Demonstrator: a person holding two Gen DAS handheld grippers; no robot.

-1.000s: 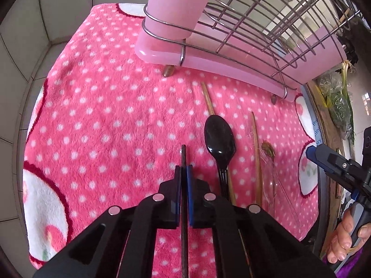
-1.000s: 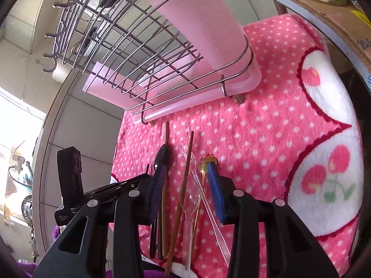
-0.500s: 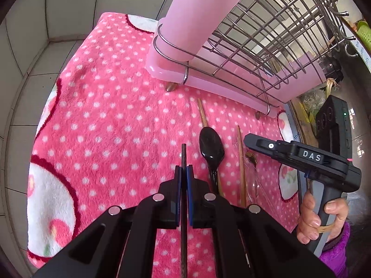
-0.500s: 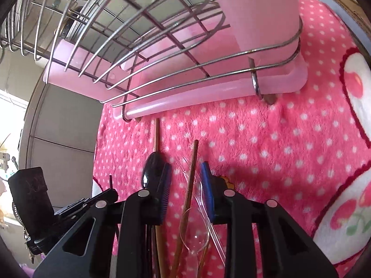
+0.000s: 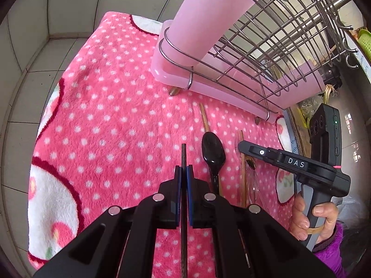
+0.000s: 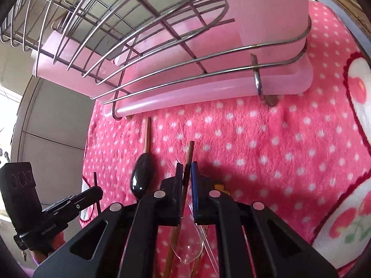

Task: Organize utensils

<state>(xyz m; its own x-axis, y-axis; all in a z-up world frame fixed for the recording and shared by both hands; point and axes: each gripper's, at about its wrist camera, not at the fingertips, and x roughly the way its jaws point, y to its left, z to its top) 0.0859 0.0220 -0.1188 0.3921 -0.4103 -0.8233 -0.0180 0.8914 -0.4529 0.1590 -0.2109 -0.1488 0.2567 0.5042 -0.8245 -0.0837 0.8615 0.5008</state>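
Across the pink dotted towel (image 5: 111, 120) utensils were left unsorted below the rack (image 5: 266, 53), a dark chopstick (image 5: 183, 157) pinched in the left gripper (image 5: 183, 173) and a brown chopstick (image 6: 189, 155) just closed on by the right gripper (image 6: 186, 173).

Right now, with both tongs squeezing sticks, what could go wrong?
1. The right tongs, which have just been closing, pinch a brown chopstick that lies against a clear plastic spoon; lifting could drag the spoon along or flick it off the pink towel.
2. The left tongs grip a dark chopstick by a thin part, so it might swivel or slip.
3. The two tongs are close together and the wire rack stands near, so a quick move could bump something.
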